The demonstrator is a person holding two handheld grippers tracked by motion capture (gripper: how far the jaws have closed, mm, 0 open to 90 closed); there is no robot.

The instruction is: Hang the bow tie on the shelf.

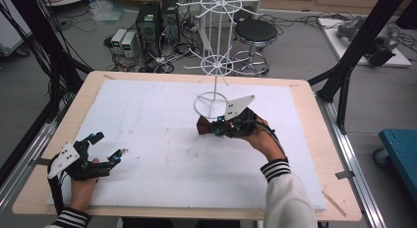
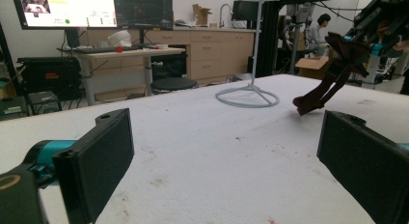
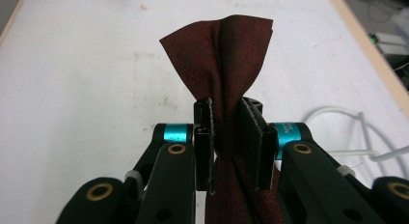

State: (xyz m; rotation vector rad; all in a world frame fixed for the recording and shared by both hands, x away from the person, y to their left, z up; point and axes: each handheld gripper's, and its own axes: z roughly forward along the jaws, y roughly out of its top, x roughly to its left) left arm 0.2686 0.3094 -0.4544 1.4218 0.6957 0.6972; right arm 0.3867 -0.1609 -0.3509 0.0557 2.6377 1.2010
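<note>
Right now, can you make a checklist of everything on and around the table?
Surface: white foam sheet on a wooden table, faintly stained.
Job's things: dark red cloth, lifted off the sheet; white wire rack standing at the far middle.
Clutter: nothing seen.
Grippers: left gripper open, jaws wide apart; right gripper shut on the cloth.
Cables: one trails from each gripper.
Surroundings: stool, computers on the floor, blue cart.

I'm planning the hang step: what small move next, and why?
Probably lift the right gripper toward the rack: it is shut on the cloth just above the foam by the rack's base, while the left gripper sits open.
</note>
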